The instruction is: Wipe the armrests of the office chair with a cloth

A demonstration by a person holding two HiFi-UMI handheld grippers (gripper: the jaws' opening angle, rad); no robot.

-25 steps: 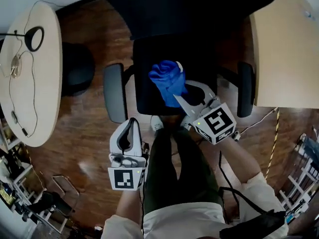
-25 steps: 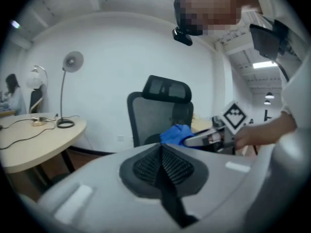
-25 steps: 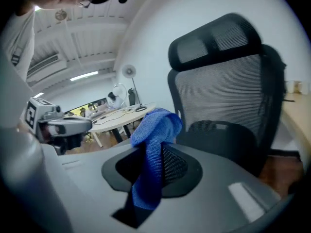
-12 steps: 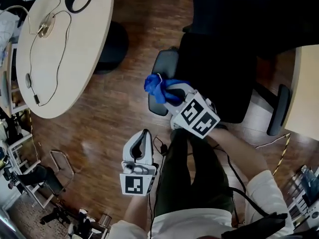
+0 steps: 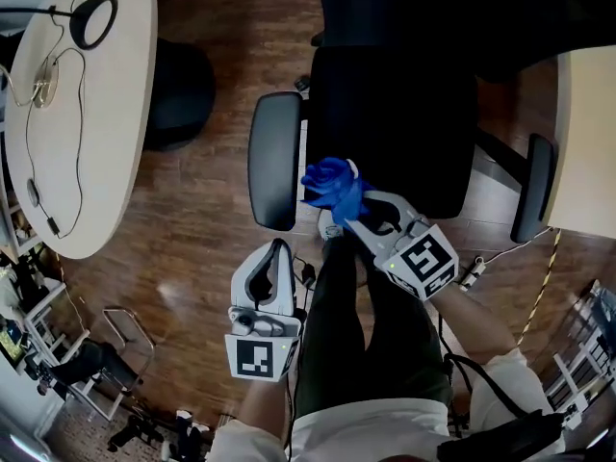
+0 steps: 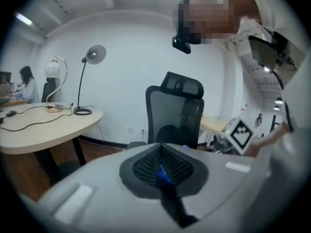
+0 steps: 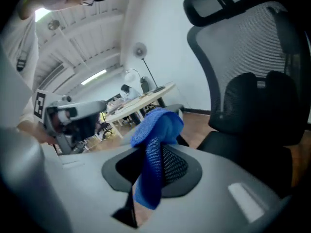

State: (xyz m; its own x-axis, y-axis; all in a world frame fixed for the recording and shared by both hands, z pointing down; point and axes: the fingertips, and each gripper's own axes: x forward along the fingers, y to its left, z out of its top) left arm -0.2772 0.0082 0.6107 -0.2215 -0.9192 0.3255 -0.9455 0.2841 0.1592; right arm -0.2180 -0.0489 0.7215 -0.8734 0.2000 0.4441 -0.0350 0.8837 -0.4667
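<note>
Hanging from the right tongs (image 5: 354, 210), which are clenched on one of its folds, the bunched blue knitted cloth (image 5: 330, 187) sits over the front corner of the black office-chair seat (image 5: 404, 114). It is just beside the inner edge of the long dark-grey padded armrest (image 5: 274, 160) on the person's left. Whether it already touches that pad cannot be told from above. In the right gripper view a wad of the cloth bulges ahead of the tips and a loose tail droops behind them.

The cloth looks light, soft and limp, so it will likely drape and fold rather than keep a shape. Held by a narrow pinch, it could drag free under a hard stroke. The present hold, with the bulk in front, seems right: the fabric, not the tips, should meet the pad. The armrest looks firm and smooth, so light pressure along its length should serve.

The opposite black armrest (image 5: 535, 189) stands well apart at the far side of the seat. The left tongs (image 5: 272, 255) hang low near the person's leg, pressed together; a small blue fleck shows in their seam, and what it is cannot be made out. An oval pale worktop (image 5: 115, 133) carrying a ring-headed desk lamp (image 5: 91, 19) stands over the brown wooden floor (image 5: 192, 248).
</note>
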